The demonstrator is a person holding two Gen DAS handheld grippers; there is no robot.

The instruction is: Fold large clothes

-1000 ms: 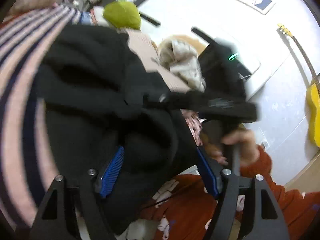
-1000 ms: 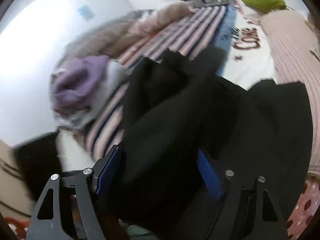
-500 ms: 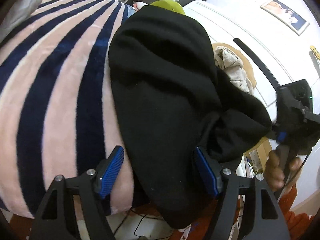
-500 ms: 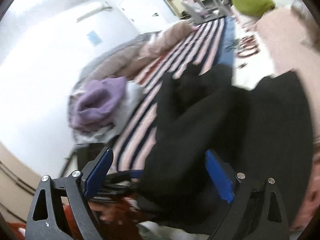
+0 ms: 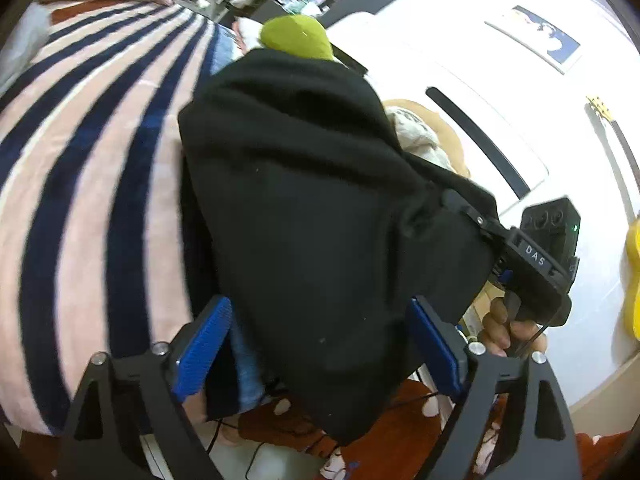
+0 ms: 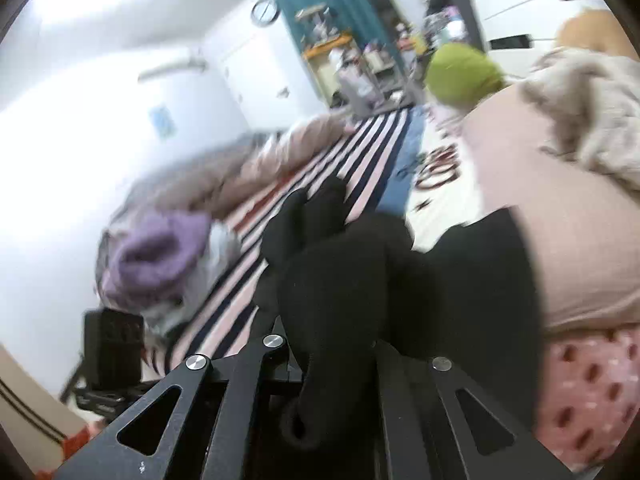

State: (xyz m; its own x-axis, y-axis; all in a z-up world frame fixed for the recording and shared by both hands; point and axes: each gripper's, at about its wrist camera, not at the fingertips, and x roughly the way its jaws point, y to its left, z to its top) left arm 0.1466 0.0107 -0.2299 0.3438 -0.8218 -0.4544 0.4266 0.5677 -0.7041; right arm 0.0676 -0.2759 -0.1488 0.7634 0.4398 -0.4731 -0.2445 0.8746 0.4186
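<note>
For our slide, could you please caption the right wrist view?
Right hand-held gripper shut on bunched black fleece garment above pink-and-navy striped blanket.

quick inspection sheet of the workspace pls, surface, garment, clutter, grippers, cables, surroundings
surface: striped blanket on the bed, pink and navy.
job's things: black garment bunched, partly hanging off the bed edge.
clutter: purple knit, green cushion, beige garment.
grippers: left gripper jaws open around the garment; right gripper jaws shut on it.
cables: thin dark cable on the floor.
surroundings: yellow guitar, wall picture, wall clock.
</note>
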